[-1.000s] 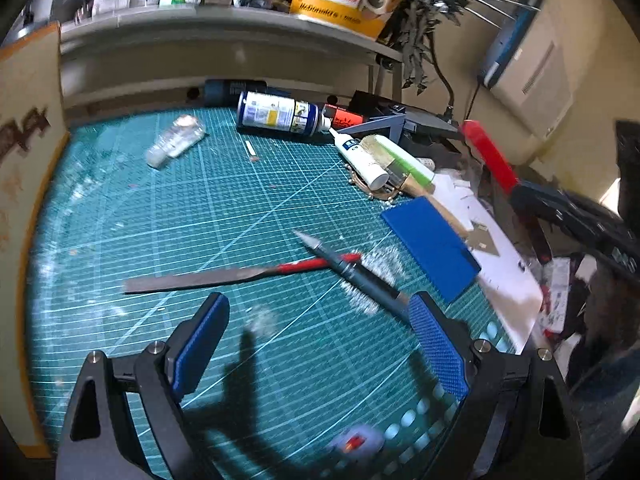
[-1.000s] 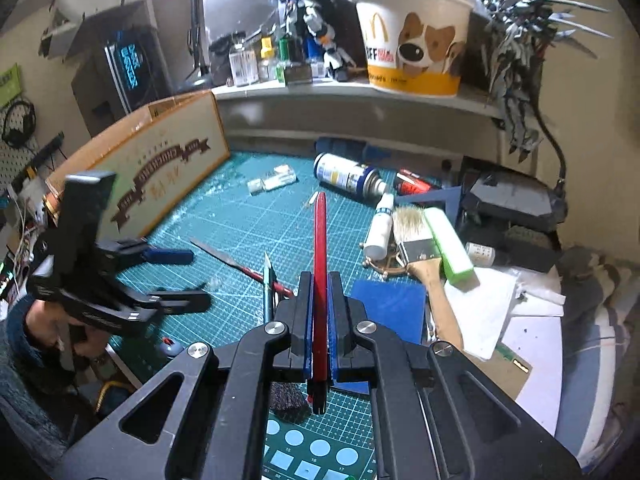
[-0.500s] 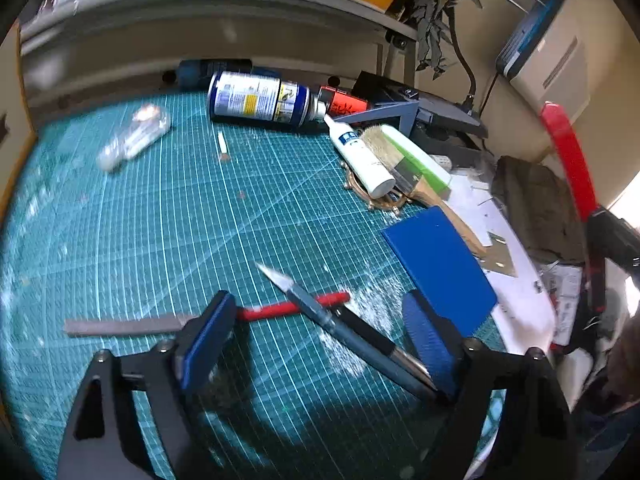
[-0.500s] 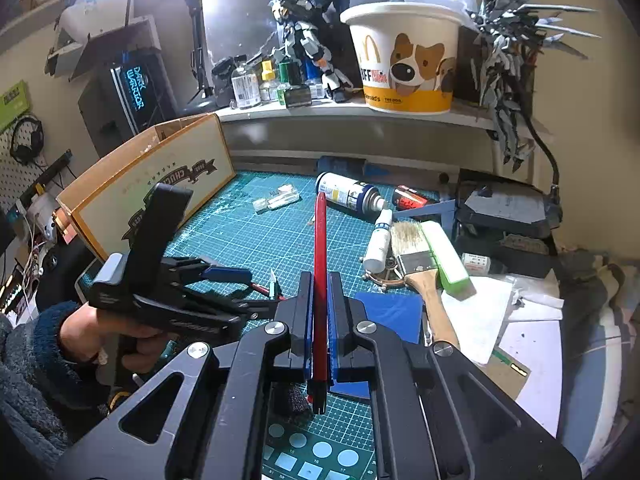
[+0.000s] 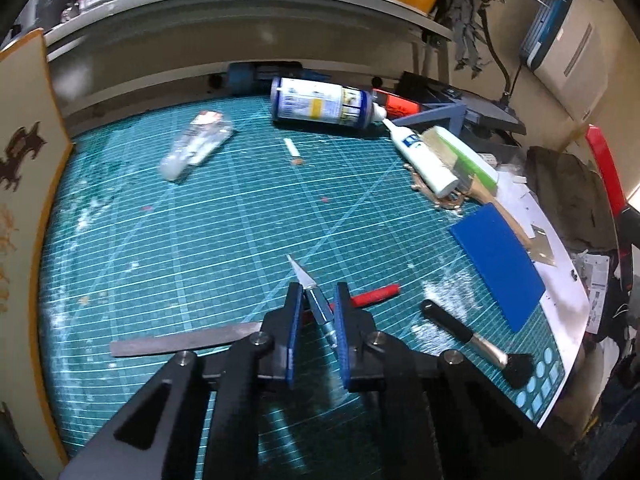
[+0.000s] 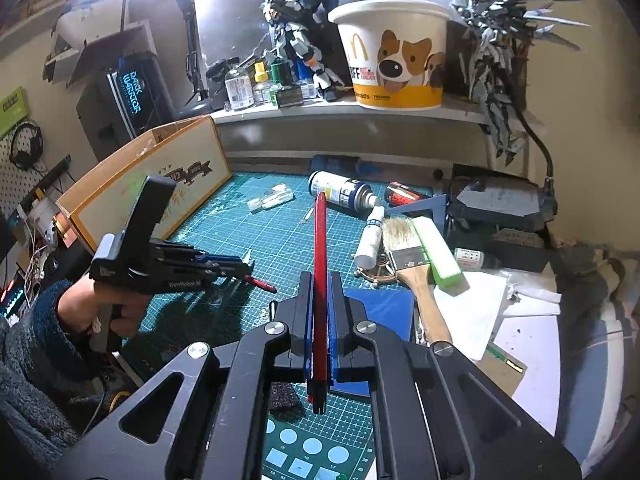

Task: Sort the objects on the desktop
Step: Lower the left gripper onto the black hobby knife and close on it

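A craft knife (image 5: 316, 304) with a pointed blade lies slantwise between the blue pads of my left gripper (image 5: 316, 290), low over the green cutting mat (image 5: 224, 240). The jaws are closing and both pads touch the knife's handle. From the right wrist view the left gripper (image 6: 240, 268) is in a person's hand, with the blade tip sticking out in front. My right gripper (image 6: 318, 280) is shut on a long red stick (image 6: 320, 236) that points away over the mat. A red-handled metal file (image 5: 184, 340) lies under the left gripper.
A black-handled brush (image 5: 464, 330), a blue pad (image 5: 498, 264), a glue bottle (image 5: 424, 160), a paintbrush (image 6: 416, 264) and a spray can (image 5: 320, 104) lie on the right and far side. A clear packet (image 5: 196, 144) lies far left. A cardboard box (image 6: 148, 184) borders the left; a shelf (image 6: 352, 110) crosses behind.
My left gripper has moved forward over the craft knife, and its wide-open jaws have closed round the handle. The right gripper has kept still with the red stick.
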`<state>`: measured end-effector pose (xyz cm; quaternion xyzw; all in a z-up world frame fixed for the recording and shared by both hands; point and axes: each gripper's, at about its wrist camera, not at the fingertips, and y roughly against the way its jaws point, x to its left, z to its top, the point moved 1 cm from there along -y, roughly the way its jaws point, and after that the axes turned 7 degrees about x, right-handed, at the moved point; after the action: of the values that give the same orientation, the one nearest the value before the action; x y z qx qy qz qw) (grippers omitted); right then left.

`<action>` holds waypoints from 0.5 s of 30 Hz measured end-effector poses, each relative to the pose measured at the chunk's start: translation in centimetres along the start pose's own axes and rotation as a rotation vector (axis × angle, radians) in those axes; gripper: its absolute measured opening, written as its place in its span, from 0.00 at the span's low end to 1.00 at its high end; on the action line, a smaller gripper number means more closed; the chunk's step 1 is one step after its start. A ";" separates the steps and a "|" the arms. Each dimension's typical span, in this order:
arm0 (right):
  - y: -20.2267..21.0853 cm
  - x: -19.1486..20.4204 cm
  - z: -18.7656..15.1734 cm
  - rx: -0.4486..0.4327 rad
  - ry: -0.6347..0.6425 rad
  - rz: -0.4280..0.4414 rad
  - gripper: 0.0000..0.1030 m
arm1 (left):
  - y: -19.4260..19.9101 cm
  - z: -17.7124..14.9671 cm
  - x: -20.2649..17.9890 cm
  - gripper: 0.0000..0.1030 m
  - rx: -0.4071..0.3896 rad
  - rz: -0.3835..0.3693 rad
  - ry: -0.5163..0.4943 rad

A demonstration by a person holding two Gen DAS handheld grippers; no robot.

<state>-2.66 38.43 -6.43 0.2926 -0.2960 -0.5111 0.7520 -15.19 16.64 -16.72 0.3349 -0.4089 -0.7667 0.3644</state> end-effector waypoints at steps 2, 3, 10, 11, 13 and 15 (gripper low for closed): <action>-0.2 0.1 0.0 0.004 0.001 0.002 0.06 | 0.4 0.0 0.5 0.14 -0.008 -0.012 0.002; -0.3 0.1 0.1 0.008 0.001 0.001 0.06 | 0.6 0.0 0.8 0.14 -0.012 -0.018 0.004; -0.9 0.7 0.2 0.017 0.012 0.010 0.06 | 0.5 -0.1 0.4 0.14 0.046 -0.021 -0.031; -1.0 0.8 0.2 0.018 0.012 0.012 0.06 | 0.4 -0.3 0.3 0.15 0.053 -0.021 -0.028; -1.2 0.8 0.2 0.024 0.013 0.013 0.06 | 0.2 -0.6 0.1 0.16 0.067 -0.022 -0.023; -1.4 0.9 0.1 0.030 0.013 0.013 0.06 | 0.1 -0.9 -0.1 0.23 0.090 -0.017 -0.018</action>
<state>-3.33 37.18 -7.28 0.3054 -0.3005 -0.4999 0.7527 -14.43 16.36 -17.03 0.3473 -0.4436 -0.7536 0.3387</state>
